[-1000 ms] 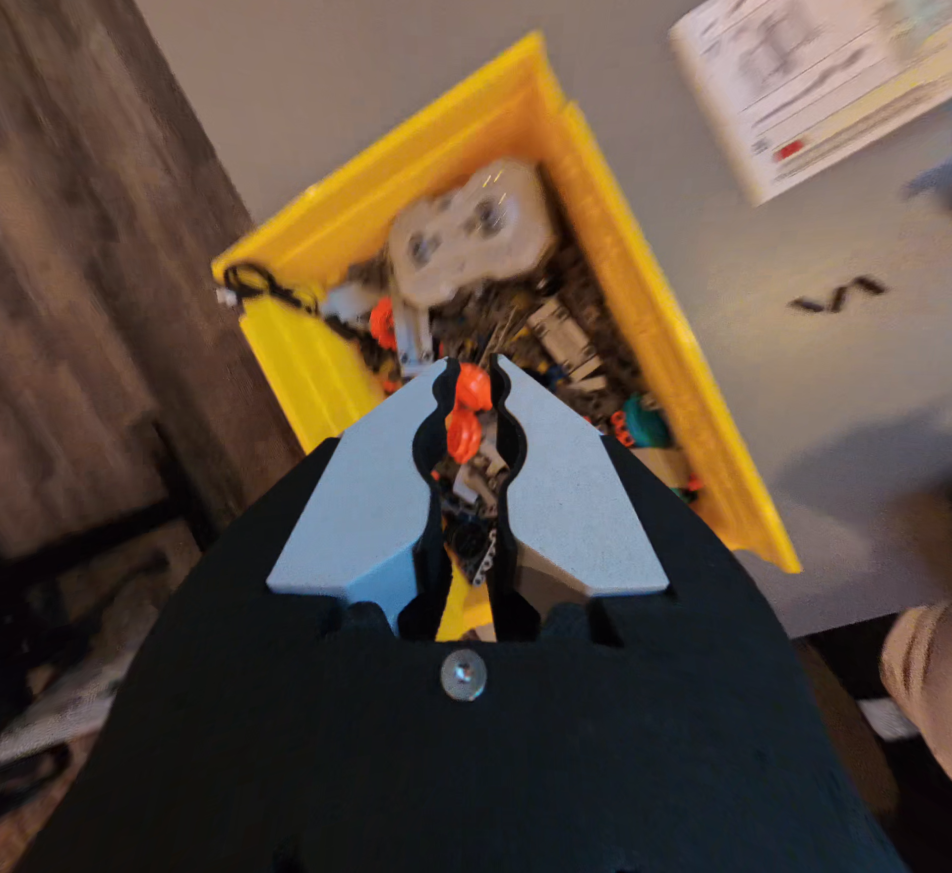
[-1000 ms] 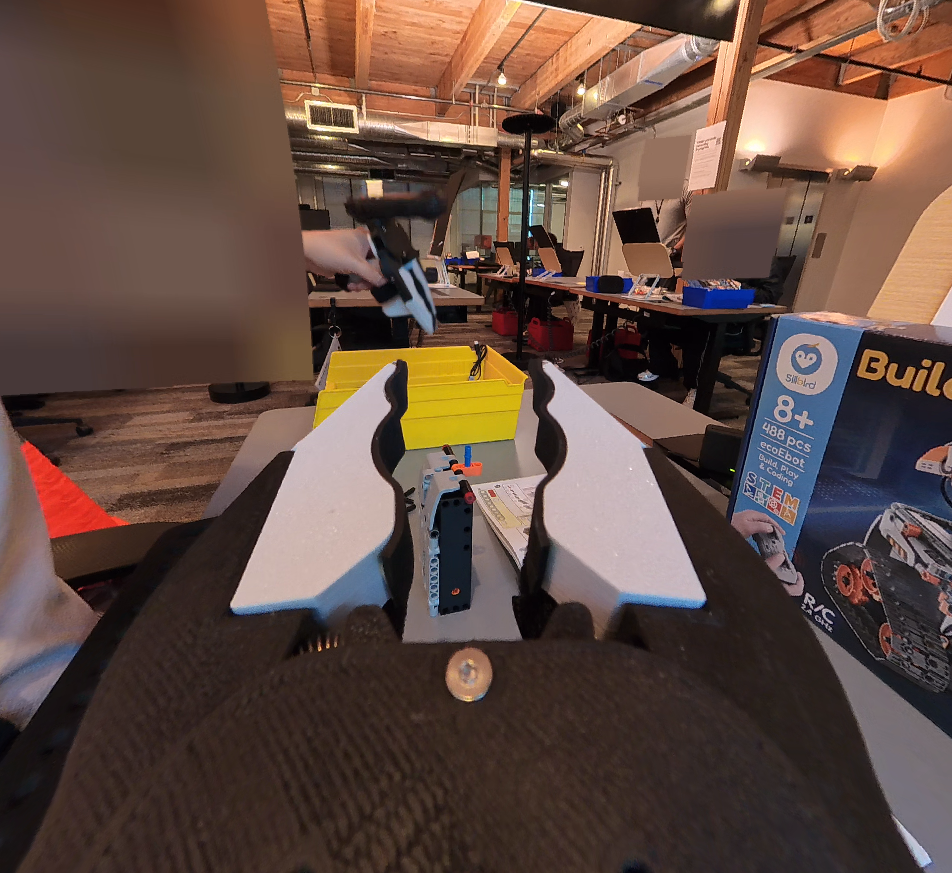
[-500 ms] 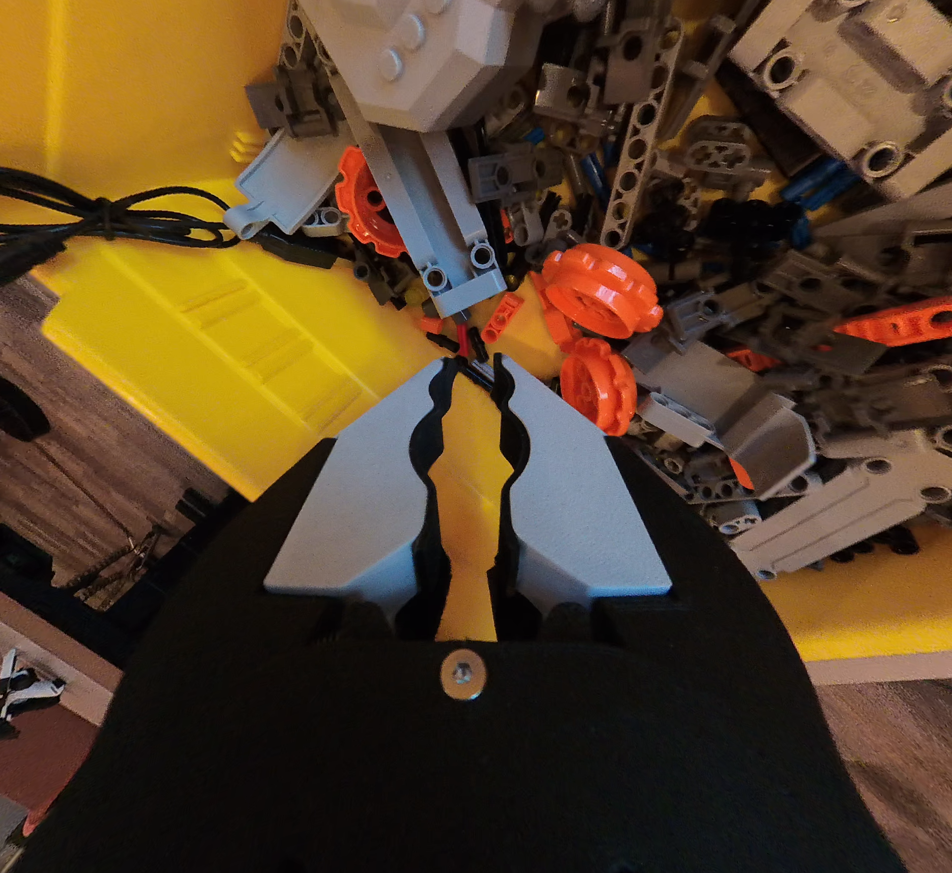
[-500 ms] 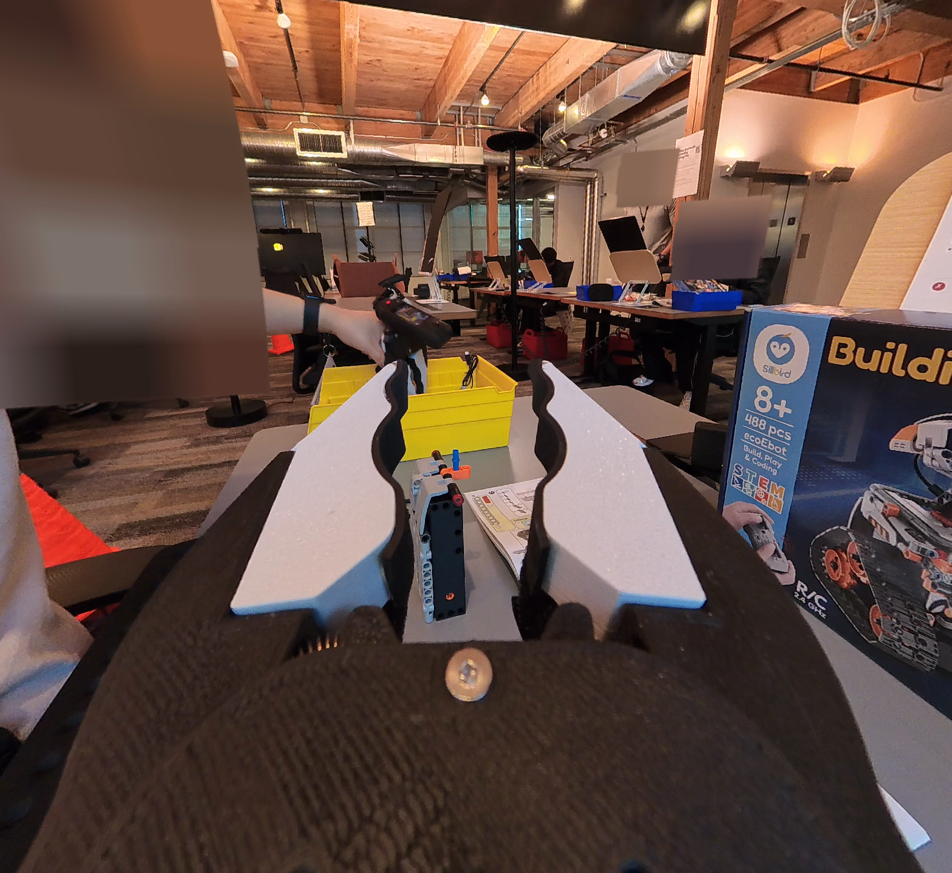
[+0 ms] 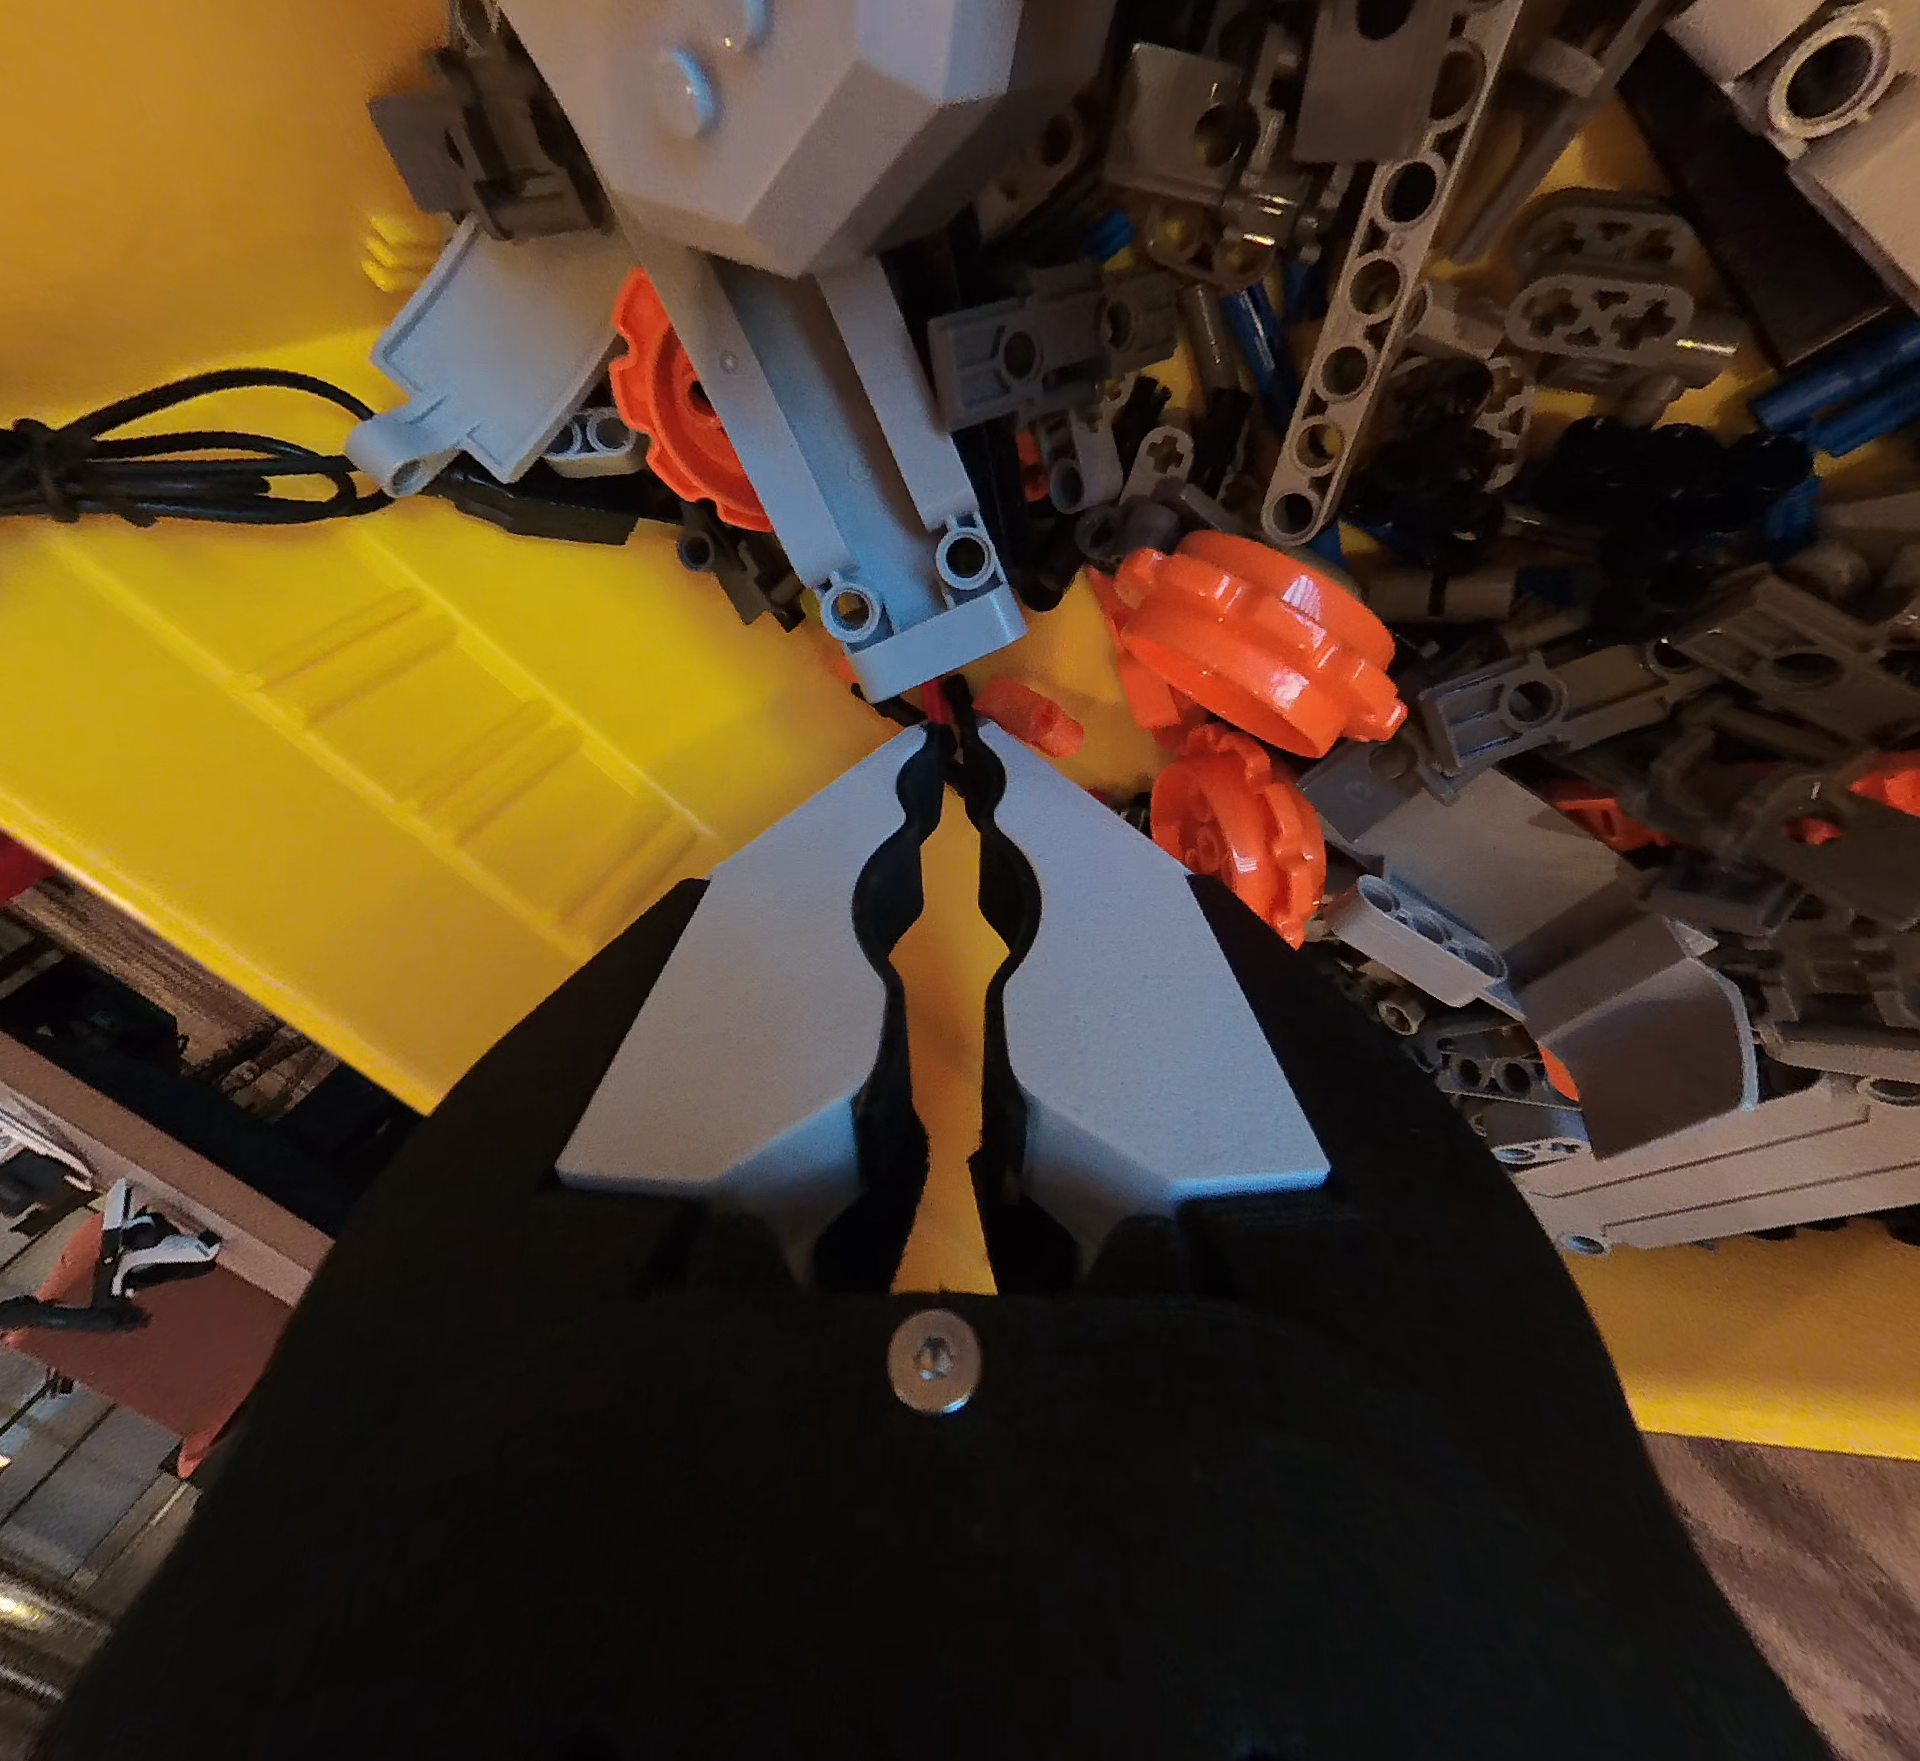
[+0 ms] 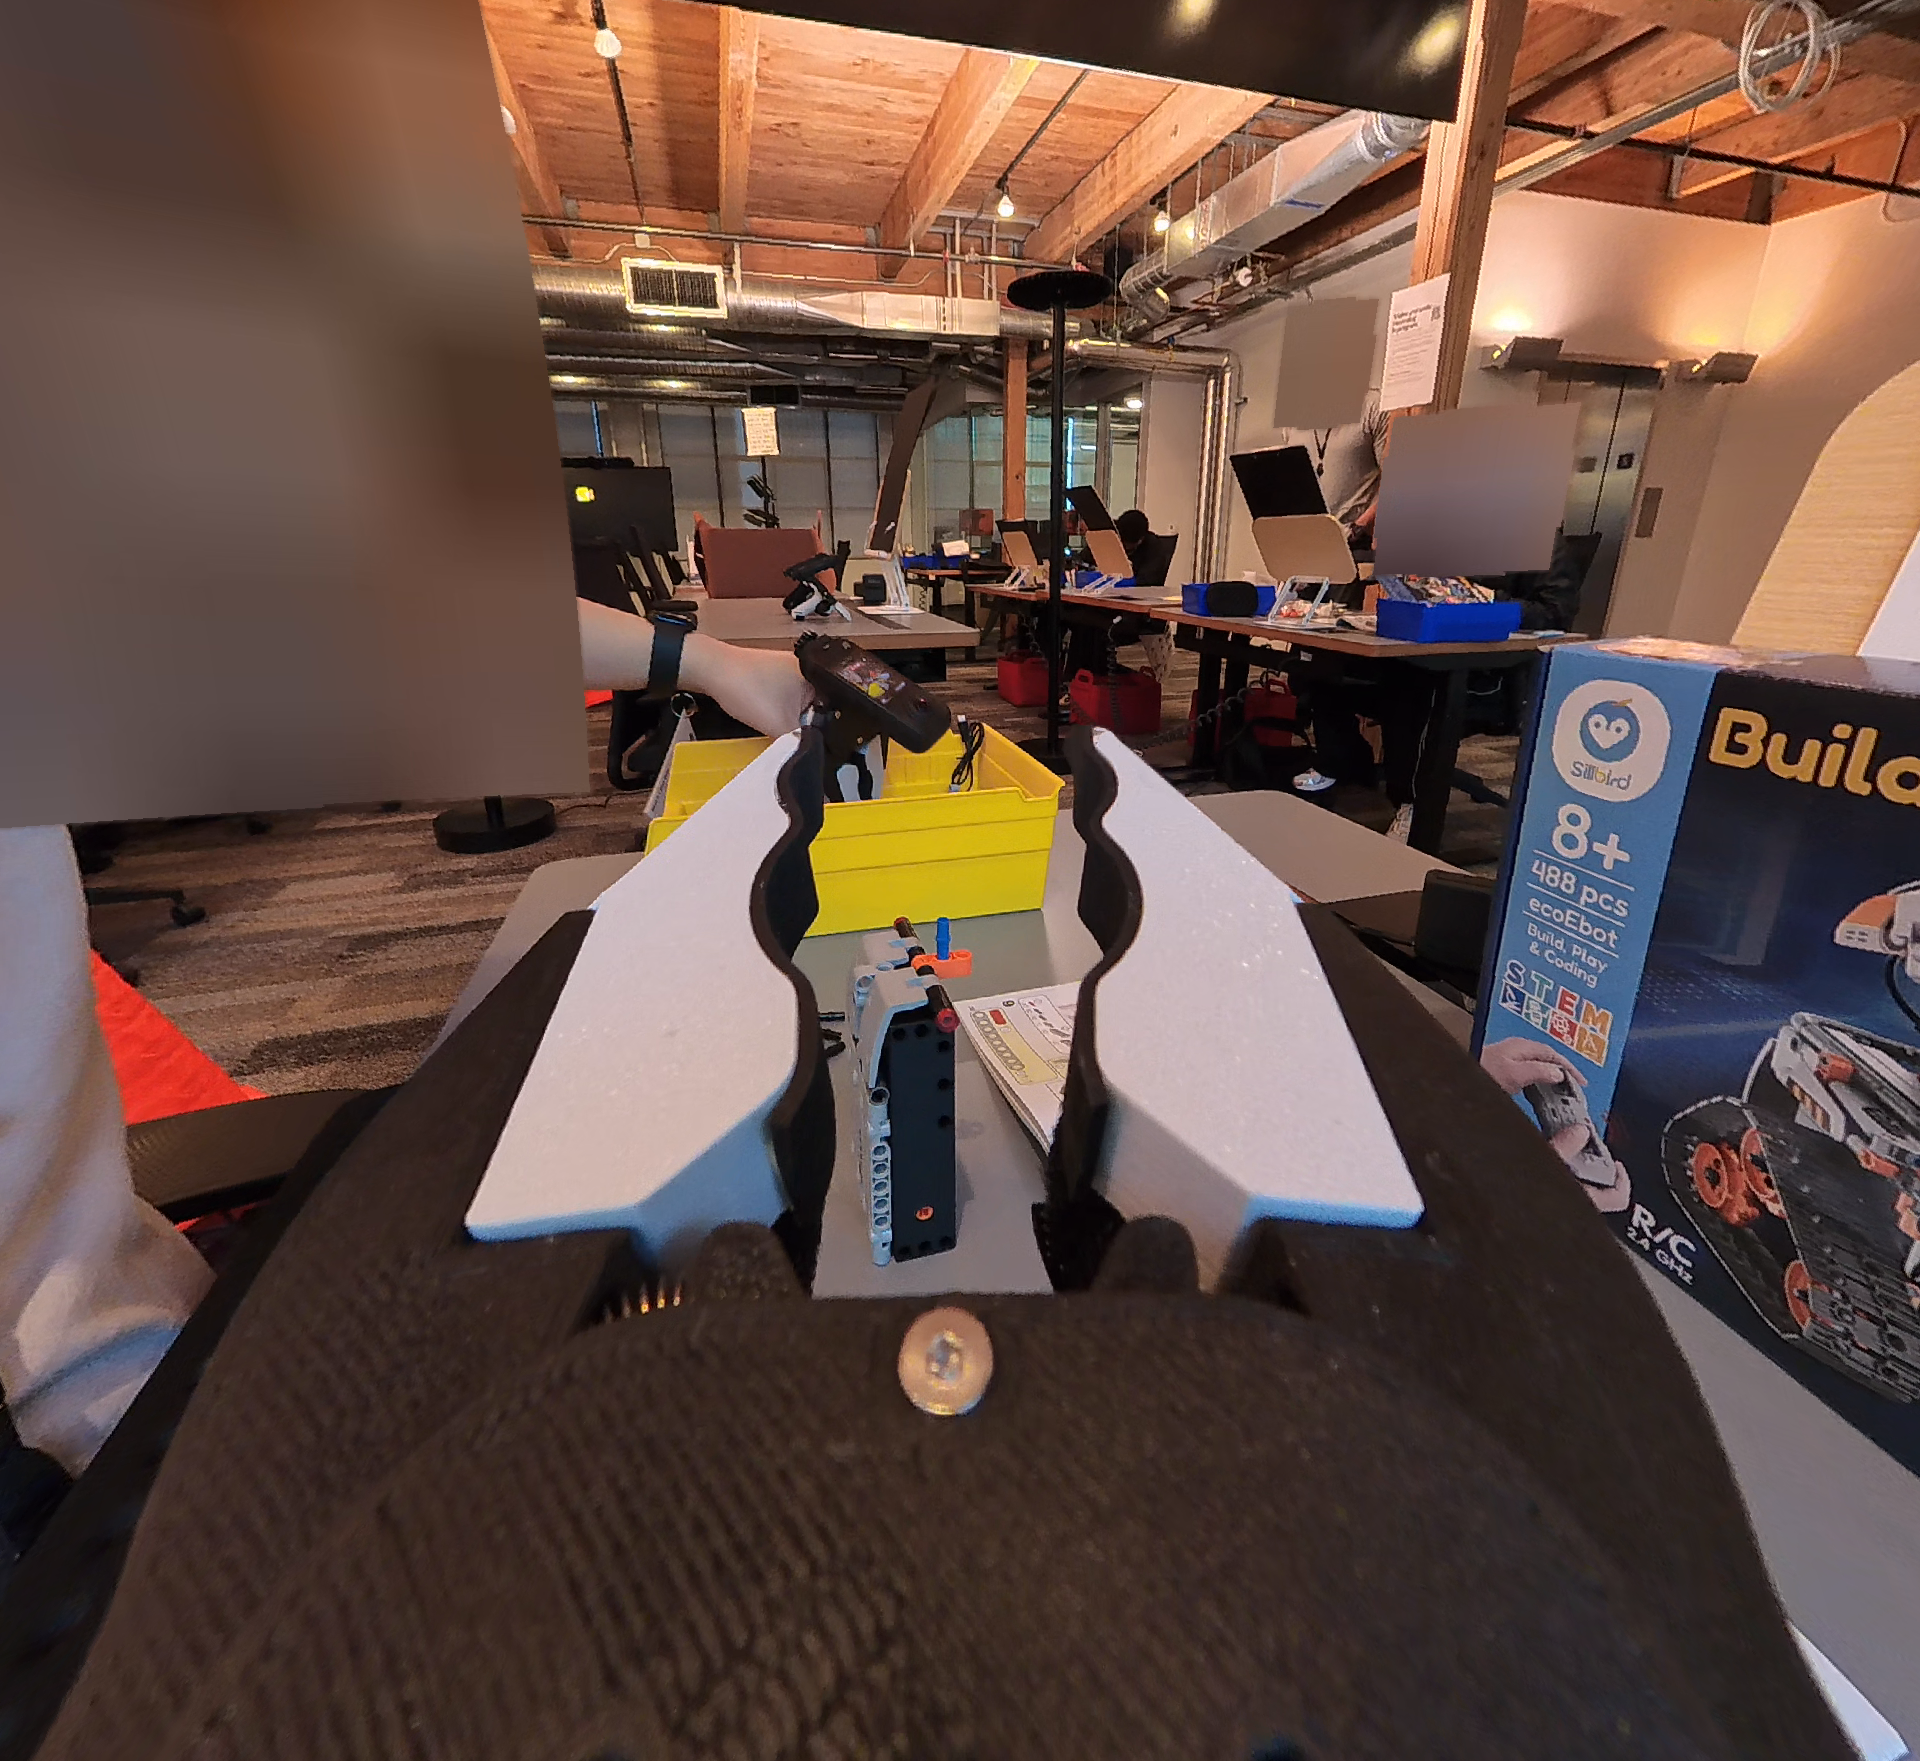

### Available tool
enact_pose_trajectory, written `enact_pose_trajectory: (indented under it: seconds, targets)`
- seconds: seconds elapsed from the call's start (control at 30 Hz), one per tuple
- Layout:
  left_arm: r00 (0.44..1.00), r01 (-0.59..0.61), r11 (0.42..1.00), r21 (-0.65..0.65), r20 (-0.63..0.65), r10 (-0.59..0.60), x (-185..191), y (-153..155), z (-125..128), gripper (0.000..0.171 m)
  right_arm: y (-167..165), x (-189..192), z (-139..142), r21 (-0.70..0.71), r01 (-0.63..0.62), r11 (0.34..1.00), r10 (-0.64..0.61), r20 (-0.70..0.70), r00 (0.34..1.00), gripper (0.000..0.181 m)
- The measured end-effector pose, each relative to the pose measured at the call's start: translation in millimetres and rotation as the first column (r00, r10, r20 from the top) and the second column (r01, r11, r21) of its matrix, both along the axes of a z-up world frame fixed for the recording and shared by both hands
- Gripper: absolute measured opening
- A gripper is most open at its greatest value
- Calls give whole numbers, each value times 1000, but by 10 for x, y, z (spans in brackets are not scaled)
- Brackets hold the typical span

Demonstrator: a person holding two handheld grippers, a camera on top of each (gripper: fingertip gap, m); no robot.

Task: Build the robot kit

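In the left wrist view my left gripper (image 5: 951, 740) is down inside the yellow bin (image 5: 312, 724), at the edge of a pile of grey, black and orange building parts. Its tips are closed on a small red and black pin (image 5: 940, 709) just below a light grey beam (image 5: 852, 475). Two orange wheels (image 5: 1257, 636) lie just right of the tips. In the right wrist view my right gripper (image 6: 940, 755) is open and empty, low over the grey table (image 6: 1309, 849). A black and grey block assembly (image 6: 909, 1119) stands on the table between its fingers, untouched.
A black cable bundle (image 5: 156, 475) hangs over the bin's left wall. A large grey housing (image 5: 748, 28) lies at the top of the pile. In the right wrist view the bin (image 6: 935, 849) stands at the table's far end, an instruction sheet (image 6: 1023, 1036) lies nearby, and a kit box (image 6: 1704, 984) stands at the right. The left gripper's tips are roughly 60 cm from the right gripper's.
My left gripper dropped from above the bin into it, closed in on the bin floor by the grey beam, and its tips narrowed onto the small pin. The right gripper stayed nearly still.
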State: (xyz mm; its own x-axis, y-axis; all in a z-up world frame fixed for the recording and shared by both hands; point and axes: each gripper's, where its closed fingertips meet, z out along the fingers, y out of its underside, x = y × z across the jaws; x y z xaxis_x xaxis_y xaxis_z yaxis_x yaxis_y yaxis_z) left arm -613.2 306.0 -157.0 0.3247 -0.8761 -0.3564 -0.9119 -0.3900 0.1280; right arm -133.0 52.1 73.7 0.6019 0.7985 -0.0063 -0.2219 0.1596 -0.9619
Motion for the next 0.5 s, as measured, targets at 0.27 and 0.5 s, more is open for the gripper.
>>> enact_pose_trajectory:
  seconds: [0.27, 0.5]
  targets:
    - [998, -42, 998, -39, 35, 44, 14, -11, -11, 0, -52, -17, 49, 18, -10, 1000, 10, -2, 1000, 48]
    - [996, -64, 996, -60, 58, 67, 35, -16, -22, 2, -54, -21, 52, 20, -9, 1000, 9, 0, 1000, 48]
